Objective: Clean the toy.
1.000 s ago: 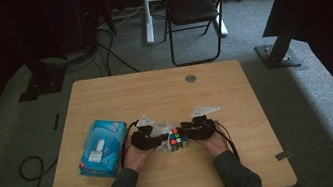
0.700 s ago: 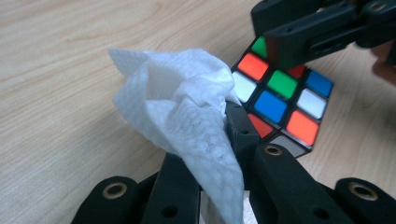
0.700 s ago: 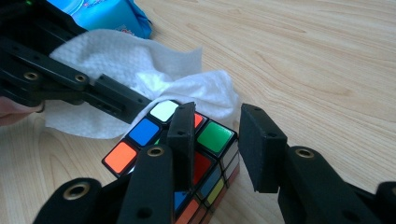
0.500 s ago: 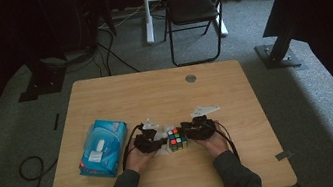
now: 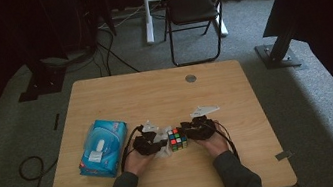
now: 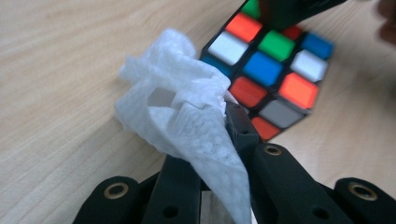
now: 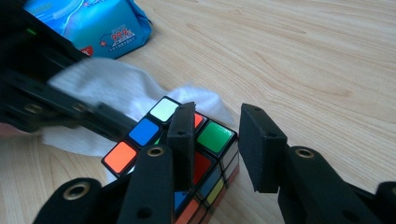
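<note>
Rubik's cube (image 5: 177, 139) lower centre of high view, on table (image 5: 154, 95) between both claws; left claw (image 6: 219, 140) clamped on white wipe (image 6: 187, 121) against cube side; right claw (image 7: 217, 140) narrow, left pad on cube top, steadying; rub lightly, hold cube firm, keep wipe bunched

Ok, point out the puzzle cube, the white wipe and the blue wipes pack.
puzzle cube (image 6: 264, 68): left gripper view, on the blue middle tile of its upper face.
white wipe (image 6: 187, 121): left gripper view, on its crumpled middle.
blue wipes pack (image 5: 103, 147): high view, on the pack's top face.
</note>
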Motion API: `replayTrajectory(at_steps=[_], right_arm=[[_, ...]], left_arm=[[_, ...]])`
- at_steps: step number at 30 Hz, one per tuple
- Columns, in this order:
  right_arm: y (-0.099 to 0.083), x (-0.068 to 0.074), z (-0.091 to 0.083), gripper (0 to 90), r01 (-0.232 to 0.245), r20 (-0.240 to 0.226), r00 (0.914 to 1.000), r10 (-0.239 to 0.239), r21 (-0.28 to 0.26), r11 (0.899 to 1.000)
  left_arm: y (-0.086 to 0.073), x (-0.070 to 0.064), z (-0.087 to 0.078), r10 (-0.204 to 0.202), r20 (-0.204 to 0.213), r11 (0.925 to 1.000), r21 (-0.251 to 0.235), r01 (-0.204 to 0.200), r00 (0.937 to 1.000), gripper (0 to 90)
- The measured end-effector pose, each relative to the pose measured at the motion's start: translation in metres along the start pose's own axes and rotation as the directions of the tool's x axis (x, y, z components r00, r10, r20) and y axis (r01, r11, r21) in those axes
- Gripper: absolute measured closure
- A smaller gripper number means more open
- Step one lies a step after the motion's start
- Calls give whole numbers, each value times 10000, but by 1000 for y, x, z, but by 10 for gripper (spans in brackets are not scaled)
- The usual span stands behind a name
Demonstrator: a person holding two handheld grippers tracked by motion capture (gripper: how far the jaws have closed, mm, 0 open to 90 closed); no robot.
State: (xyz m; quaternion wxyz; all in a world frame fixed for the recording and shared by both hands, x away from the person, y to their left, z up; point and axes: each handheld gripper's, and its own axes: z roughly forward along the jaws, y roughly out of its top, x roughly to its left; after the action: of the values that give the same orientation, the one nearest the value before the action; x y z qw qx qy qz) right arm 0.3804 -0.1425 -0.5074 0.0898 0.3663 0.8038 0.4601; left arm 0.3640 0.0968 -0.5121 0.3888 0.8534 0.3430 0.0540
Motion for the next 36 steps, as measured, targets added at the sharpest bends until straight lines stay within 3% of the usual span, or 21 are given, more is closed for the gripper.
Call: replayTrajectory(at_steps=[4, 8, 15, 21, 25, 27, 36], right_arm=[[0, 0, 0, 668, 2, 8, 10000, -2, -2, 10000], [0, 0, 0, 667, -18, -6, 10000, 18, 6, 10000], [0, 0, 0, 667, -50, -34, 10000, 50, -15, 10000], [0, -1, 0, 670, -53, -12, 10000, 53, -49, 10000], [0, -1, 0, 673, -62, 19, 10000, 62, -54, 10000], [0, -1, 0, 673, -44, 18, 10000, 44, -54, 10000], [0, 0, 0, 673, -30, 54, 10000, 30, -66, 10000]], left_arm=[[3, -7, -13, 226, 196, 9993, -300, -220, 9996, 851], [4, -14, -14, 549, 324, 9984, -158, -544, 9980, 851], [3, -8, -4, 329, 427, 9993, 174, -337, 9985, 850], [2, -2, 7, 400, 324, 9971, 642, -420, 9987, 849], [-3, 3, 19, 132, 318, 9963, 840, -159, 9994, 848], [-6, 5, 22, -18, 379, 9968, 793, -12, 9993, 847], [-6, 3, 18, 106, 217, 9974, 715, -121, 9997, 842]])
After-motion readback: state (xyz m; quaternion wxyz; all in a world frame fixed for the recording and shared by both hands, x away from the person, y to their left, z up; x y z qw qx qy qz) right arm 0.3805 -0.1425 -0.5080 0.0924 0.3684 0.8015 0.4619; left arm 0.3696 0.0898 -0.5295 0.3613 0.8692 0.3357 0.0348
